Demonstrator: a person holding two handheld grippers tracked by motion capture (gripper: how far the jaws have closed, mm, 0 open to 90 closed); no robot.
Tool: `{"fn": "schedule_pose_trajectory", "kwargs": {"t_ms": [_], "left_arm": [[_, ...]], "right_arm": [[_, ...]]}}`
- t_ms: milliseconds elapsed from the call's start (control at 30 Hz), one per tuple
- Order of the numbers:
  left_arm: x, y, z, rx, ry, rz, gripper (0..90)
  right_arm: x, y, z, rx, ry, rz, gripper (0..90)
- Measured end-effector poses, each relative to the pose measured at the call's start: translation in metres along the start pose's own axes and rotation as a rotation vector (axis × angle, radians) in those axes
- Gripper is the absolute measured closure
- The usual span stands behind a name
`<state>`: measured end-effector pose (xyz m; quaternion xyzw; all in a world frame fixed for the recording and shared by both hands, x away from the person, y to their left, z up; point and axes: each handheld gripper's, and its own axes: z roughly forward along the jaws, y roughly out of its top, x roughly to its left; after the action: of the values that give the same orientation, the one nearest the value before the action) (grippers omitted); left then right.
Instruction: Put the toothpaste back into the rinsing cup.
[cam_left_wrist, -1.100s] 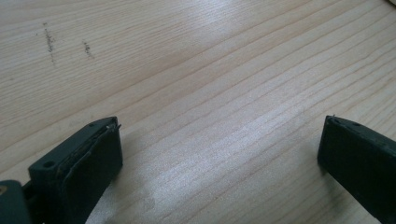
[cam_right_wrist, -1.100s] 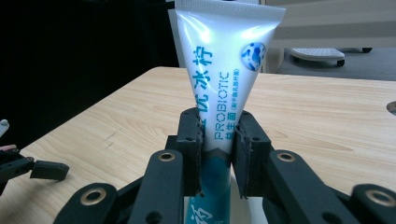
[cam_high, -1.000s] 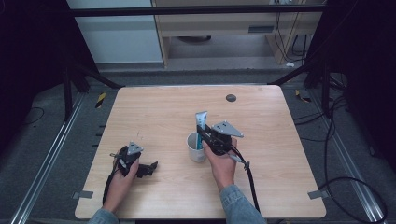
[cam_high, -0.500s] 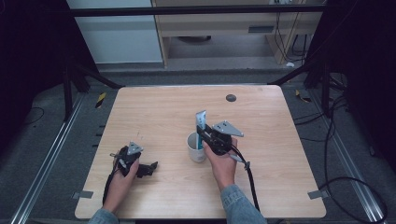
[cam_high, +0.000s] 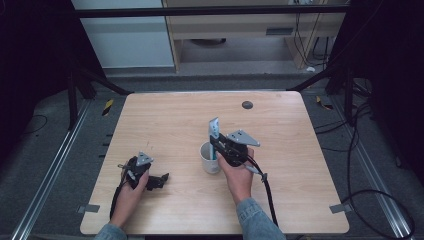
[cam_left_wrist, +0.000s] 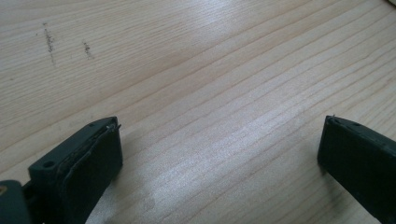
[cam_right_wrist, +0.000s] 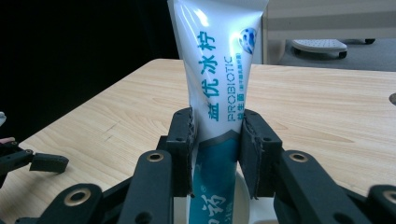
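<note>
A white and teal toothpaste tube (cam_high: 214, 127) (cam_right_wrist: 217, 70) stands upright with its lower end inside a white cup (cam_high: 209, 159) (cam_right_wrist: 243, 198) at mid table. My right gripper (cam_high: 216, 146) (cam_right_wrist: 217, 140) holds the tube from the near side, a pad against each of its sides just above the cup's rim. Its jaws have just been opening a little, with the tube still between them. My left gripper (cam_high: 159, 181) (cam_left_wrist: 219, 154) lies low on the table at the front left, open, with bare wood between its jaws. It also appears at the left edge of the right gripper view (cam_right_wrist: 42, 162).
The wooden table (cam_high: 165, 125) has a small dark round hole (cam_high: 247, 105) near its far edge. Cables trail from both grippers toward the front edge. Dark floor, metal frame legs and a shelf lie beyond the table.
</note>
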<state>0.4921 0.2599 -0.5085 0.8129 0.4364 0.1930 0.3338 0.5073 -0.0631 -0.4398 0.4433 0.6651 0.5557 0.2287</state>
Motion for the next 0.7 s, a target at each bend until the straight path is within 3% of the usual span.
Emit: {"fn": "schedule_pose_trajectory", "kwargs": {"t_ms": [700], "left_arm": [[0.0, 0.0, 0.0, 0.0, 0.0, 0.0, 0.0]], "right_arm": [[0.0018, -0.0012, 0.0006, 0.023, 0.004, -0.003, 63.4]]}}
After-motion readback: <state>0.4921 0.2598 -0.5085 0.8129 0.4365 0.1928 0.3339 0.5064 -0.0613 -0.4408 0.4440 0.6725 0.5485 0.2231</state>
